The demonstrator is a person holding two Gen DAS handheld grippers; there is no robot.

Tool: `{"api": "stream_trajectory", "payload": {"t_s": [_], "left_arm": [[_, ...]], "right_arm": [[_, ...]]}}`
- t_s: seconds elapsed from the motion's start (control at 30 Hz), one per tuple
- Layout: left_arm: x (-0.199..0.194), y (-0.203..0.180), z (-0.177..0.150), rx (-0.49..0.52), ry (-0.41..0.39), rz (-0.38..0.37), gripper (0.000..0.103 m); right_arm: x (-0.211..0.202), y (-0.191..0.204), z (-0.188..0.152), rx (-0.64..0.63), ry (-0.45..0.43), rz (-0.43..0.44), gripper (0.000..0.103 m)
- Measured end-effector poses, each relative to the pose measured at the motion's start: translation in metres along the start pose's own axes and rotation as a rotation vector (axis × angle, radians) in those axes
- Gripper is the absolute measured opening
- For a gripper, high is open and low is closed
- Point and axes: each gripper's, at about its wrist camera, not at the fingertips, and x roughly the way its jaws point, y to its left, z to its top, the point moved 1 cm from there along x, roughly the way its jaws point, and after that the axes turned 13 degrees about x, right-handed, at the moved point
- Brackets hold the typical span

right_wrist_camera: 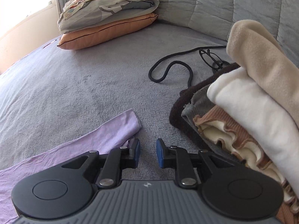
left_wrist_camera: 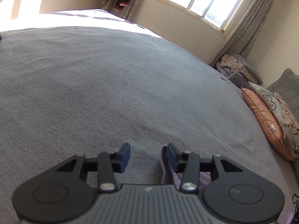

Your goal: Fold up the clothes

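Grey bed (right_wrist_camera: 74, 85); lilac garment (right_wrist_camera: 78, 145) thin, limp, light. Pinch hem at 11 o'clock of right tool (right_wrist_camera: 148, 154). Both tools spread, left tool (left_wrist_camera: 148, 157) too, gripping nothing.

**Greys, lilac and warm tones on the bed**

The bed (right_wrist_camera: 74, 85) wears a plain grey fleece cover. The garment (right_wrist_camera: 78, 145) is pale lilac, unpatterned. The pile (right_wrist_camera: 252, 102) stacks beige, white, ribbed brown with cream ruffles, grey and dark brown. One pillow (right_wrist_camera: 104, 35) is orange with dark piping; the pillow above it (right_wrist_camera: 104, 9) is grey with a printed pattern. The cord (right_wrist_camera: 168, 71) and glasses (right_wrist_camera: 211, 57) are black. The curtain (left_wrist_camera: 248, 28) is grey with small pale stars. The fingers (right_wrist_camera: 137, 150) carry blue pads on black arms.
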Motion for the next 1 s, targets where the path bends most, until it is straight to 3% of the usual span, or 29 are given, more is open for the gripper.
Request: {"api": "stream_trajectory", "payload": {"t_s": [0.13,0.23,0.37,0.4,0.5,0.6,0.7,0.83,0.93,1.0], "left_arm": [[-0.037,0.004,-0.009,-0.013,0.012,-0.011,0.052],[-0.062,0.004,-0.028,-0.047,0.039,-0.041,0.053],[-0.072,0.000,-0.062,-0.103,0.114,-0.111,0.057],[-0.071,-0.001,-0.069,-0.110,0.137,-0.125,0.057],[-0.064,-0.010,-0.075,-0.090,0.151,-0.152,0.057],[-0.062,-0.015,-0.076,-0.067,0.152,-0.161,0.057],[-0.060,-0.014,-0.078,-0.094,0.162,-0.179,0.057],[-0.062,-0.015,-0.077,-0.111,0.163,-0.209,0.057],[-0.064,-0.016,-0.077,-0.106,0.159,-0.210,0.057],[-0.063,-0.015,-0.078,-0.106,0.165,-0.204,0.057]], "right_arm": [[-0.007,-0.010,0.002,0.115,-0.024,0.060,0.022],[-0.012,-0.009,0.004,0.120,-0.023,0.082,0.023],[0.006,-0.005,-0.006,0.152,0.069,0.125,0.023],[0.006,-0.003,-0.008,0.141,0.060,0.119,0.023],[-0.001,0.002,-0.007,0.091,0.006,0.072,0.003],[-0.019,-0.004,0.002,0.107,-0.052,0.045,0.003],[-0.028,-0.008,0.002,0.141,-0.032,0.016,0.002],[-0.025,-0.011,-0.008,0.158,-0.038,-0.046,0.003],[-0.021,-0.015,-0.014,0.149,-0.115,-0.027,0.002],[-0.010,-0.012,-0.021,0.105,-0.114,-0.073,0.002]]}}
